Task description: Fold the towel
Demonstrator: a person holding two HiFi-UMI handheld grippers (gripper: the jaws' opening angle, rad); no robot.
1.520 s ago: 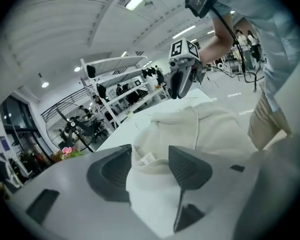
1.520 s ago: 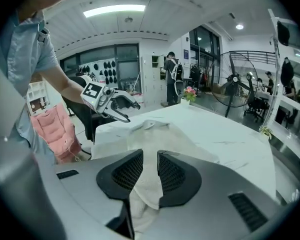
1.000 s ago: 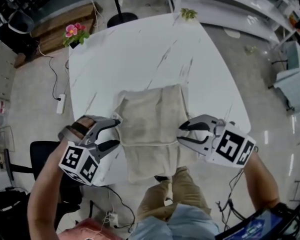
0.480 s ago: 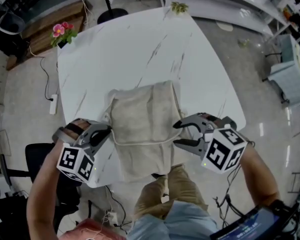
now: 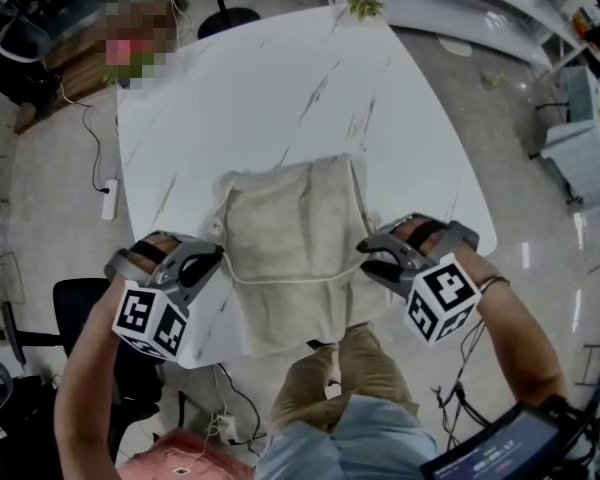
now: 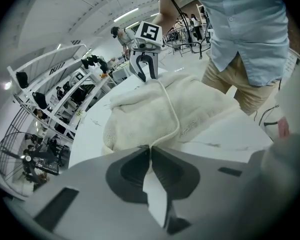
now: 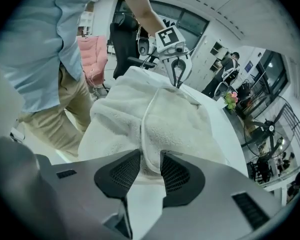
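A cream towel [image 5: 290, 233] lies on the white marble table [image 5: 280, 98], its near end hanging over the table's front edge. My left gripper [image 5: 218, 257] is at the towel's left edge, and in the left gripper view it [image 6: 150, 147] is shut on the thin hem of the towel [image 6: 160, 109]. My right gripper [image 5: 364, 259] is at the right edge. Its jaws have just been closing, and a fold of the towel [image 7: 162, 114] fills the gap between the pads of this gripper [image 7: 150, 160]. Each gripper view shows the other one across the towel: the right gripper [image 6: 144, 73] and the left gripper [image 7: 177, 77].
A small plant [image 5: 365, 6] sits at the table's far edge. A black chair [image 5: 75, 303] stands left of the table and a fan base [image 5: 228, 18] beyond it. The person's legs [image 5: 340, 368] are against the front edge. A tablet [image 5: 500, 453] shows at the bottom right.
The left gripper's jaws went from wide open to shut on the towel's left hem. The right gripper rolled, sank to the towel's right edge and narrowed its jaws around it.
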